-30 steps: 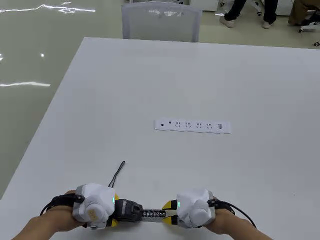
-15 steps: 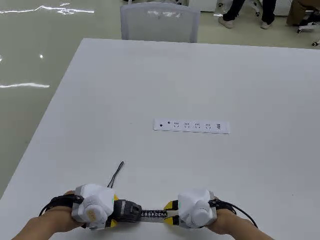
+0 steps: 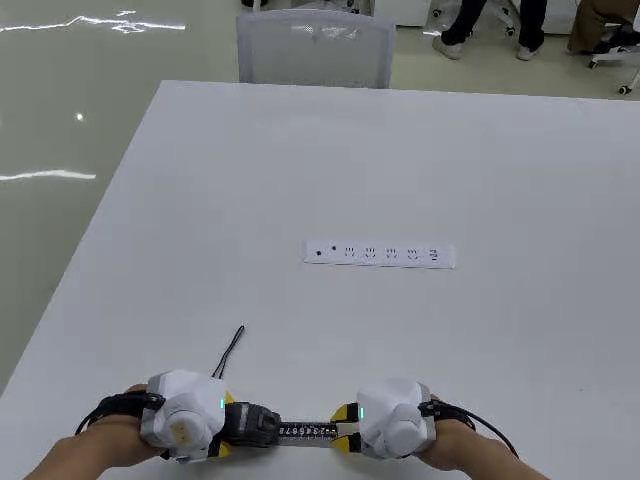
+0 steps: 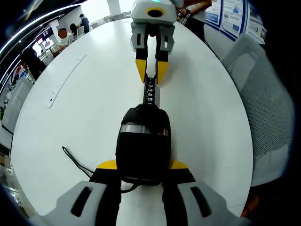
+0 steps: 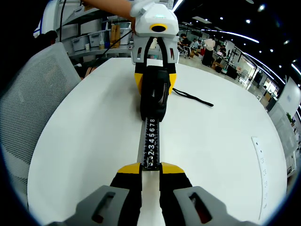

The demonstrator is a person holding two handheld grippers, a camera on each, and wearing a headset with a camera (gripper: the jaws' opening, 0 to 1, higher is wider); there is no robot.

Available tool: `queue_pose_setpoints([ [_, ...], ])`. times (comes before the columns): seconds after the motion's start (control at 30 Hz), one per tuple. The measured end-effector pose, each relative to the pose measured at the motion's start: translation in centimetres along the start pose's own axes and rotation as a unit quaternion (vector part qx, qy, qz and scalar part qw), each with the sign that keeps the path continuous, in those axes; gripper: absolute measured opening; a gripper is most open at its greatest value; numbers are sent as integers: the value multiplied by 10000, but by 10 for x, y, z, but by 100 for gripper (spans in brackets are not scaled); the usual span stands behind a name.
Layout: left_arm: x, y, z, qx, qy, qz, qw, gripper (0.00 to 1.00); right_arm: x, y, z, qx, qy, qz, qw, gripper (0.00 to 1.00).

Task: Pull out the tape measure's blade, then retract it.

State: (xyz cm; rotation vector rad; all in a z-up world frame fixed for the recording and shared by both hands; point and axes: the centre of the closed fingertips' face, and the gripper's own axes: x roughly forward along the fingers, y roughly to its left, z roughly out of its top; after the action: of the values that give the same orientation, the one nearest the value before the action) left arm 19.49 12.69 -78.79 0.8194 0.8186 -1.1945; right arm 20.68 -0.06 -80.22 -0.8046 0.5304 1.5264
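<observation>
A black tape measure (image 3: 250, 423) lies near the table's front edge, and my left gripper (image 3: 222, 432) is shut on its case (image 4: 143, 143). A short length of the numbered blade (image 3: 308, 431) runs right from the case. My right gripper (image 3: 340, 428) is shut on the blade's end (image 5: 150, 157), yellow fingertips (image 5: 129, 168) pinching it. The two grippers face each other; the right gripper (image 4: 150, 75) shows at the top of the left gripper view, and the left gripper (image 5: 154, 77) at the top of the right gripper view. The case's black wrist strap (image 3: 232, 350) trails on the table.
A white power strip (image 3: 380, 254) lies flat mid-table, well beyond the grippers. A grey mesh chair (image 3: 315, 45) stands at the far edge of the white table (image 3: 450, 160). People sit in the background. The table's left edge runs near the left gripper.
The gap between the case and my right gripper has widened a little, so slightly more blade shows. The head camera has tilted a bit; both hands have stayed near the front edge.
</observation>
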Motion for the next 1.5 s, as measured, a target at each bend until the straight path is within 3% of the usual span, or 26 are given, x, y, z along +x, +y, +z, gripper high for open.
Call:
queue_pose_setpoints([
  [0.13,1,0,-1,-5,2,9,10000,28,-4,1,2,-2,19,-4,10000,12],
  [0.5,8,3,-7,-1,12,7,10000,28,-1,1,-10,-7,56,-9,10000,12],
  [1.5,7,1,-5,60,59,12,10000,28,-14,3,-23,-41,165,-14,9999,12],
])
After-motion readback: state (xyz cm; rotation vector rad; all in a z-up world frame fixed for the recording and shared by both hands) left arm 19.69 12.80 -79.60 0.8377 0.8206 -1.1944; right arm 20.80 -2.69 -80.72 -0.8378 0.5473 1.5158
